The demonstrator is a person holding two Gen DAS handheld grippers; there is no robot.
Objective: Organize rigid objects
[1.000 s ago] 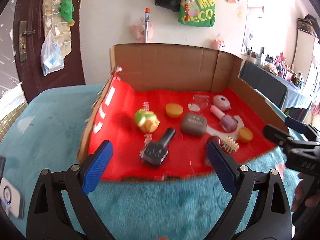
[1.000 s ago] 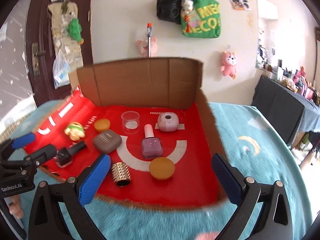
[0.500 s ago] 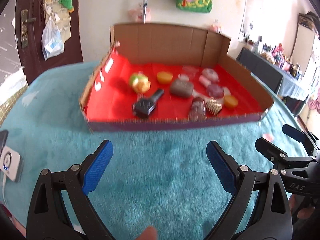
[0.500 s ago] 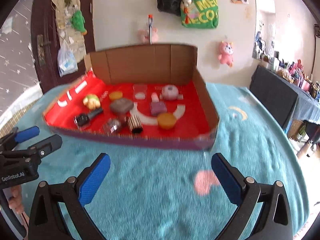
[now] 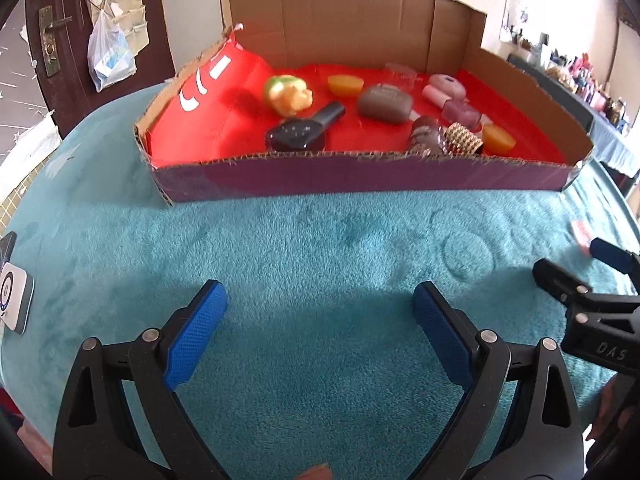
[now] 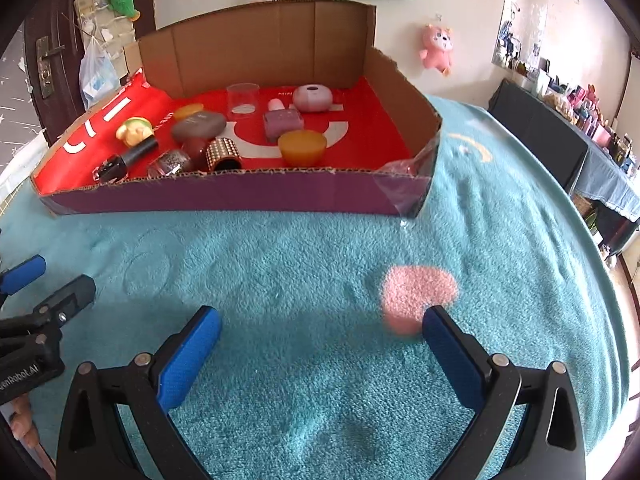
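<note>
Left wrist view: left gripper (image 5: 320, 316) spread wide and holding nothing above bare teal counter (image 5: 320, 248), well short of the cardboard tray (image 5: 360, 180) with its low purple front edge. Right wrist view: right gripper (image 6: 320, 340) likewise spread and unloaded, tray (image 6: 240, 196) beyond open plush, black polish bottle (image 6: 124, 160) and orange cup (image 6: 302, 146) lying inside near the front edge.

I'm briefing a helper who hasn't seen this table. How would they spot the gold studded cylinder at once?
Find the shallow cardboard box with the red liner on the teal fuzzy cloth. Just behind its low purple front wall lies the gold studded cylinder, on its side. Unlike the smooth orange puck beside it, rows of metallic studs cover it.
</note>
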